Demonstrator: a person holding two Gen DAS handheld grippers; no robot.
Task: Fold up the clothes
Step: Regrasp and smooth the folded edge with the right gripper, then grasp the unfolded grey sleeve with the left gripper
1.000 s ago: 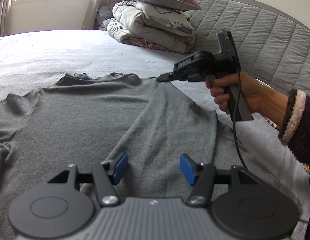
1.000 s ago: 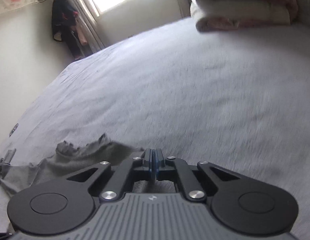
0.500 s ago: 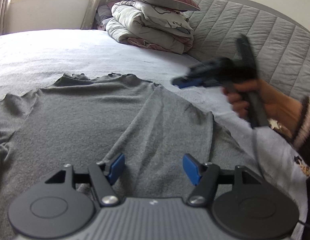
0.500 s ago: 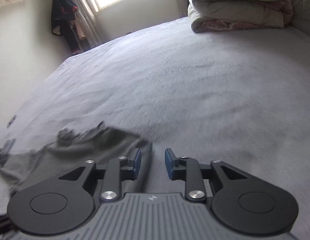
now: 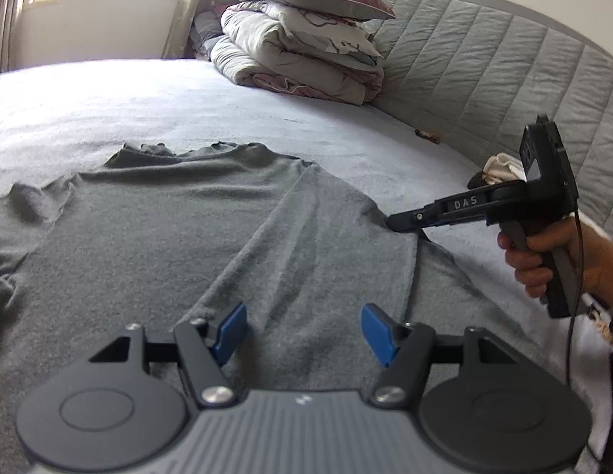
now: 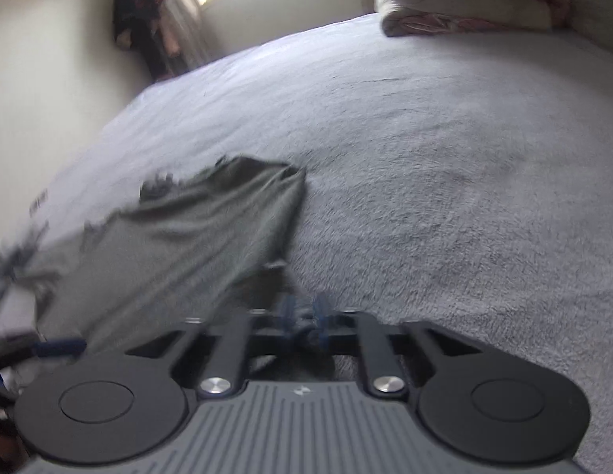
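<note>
A grey shirt (image 5: 160, 237) lies flat on the bed, its right part folded over onto the body. My left gripper (image 5: 302, 328) hovers low over the shirt's near part, open, with nothing between its blue pads (image 5: 231, 326). A hand holds my right gripper (image 5: 399, 223) with its tip at the right edge of the fold. In the right wrist view the shirt (image 6: 195, 229) lies to the left. The right gripper (image 6: 304, 310) is blurred; its jaws are closing with a narrow gap left, and the shirt's edge sits right at the tips.
The pale bed sheet (image 5: 187, 98) stretches far beyond the shirt. Folded duvets and a pillow (image 5: 302, 47) are stacked at the quilted headboard (image 5: 484, 75). A small light bundle (image 5: 500, 166) lies near the headboard. Dark clothes (image 6: 144, 19) hang by the window.
The right gripper let go of the shirt's far shoulder corner, opened, moved back along the right edge to the fold's side and is nearly together again. The left gripper stayed put.
</note>
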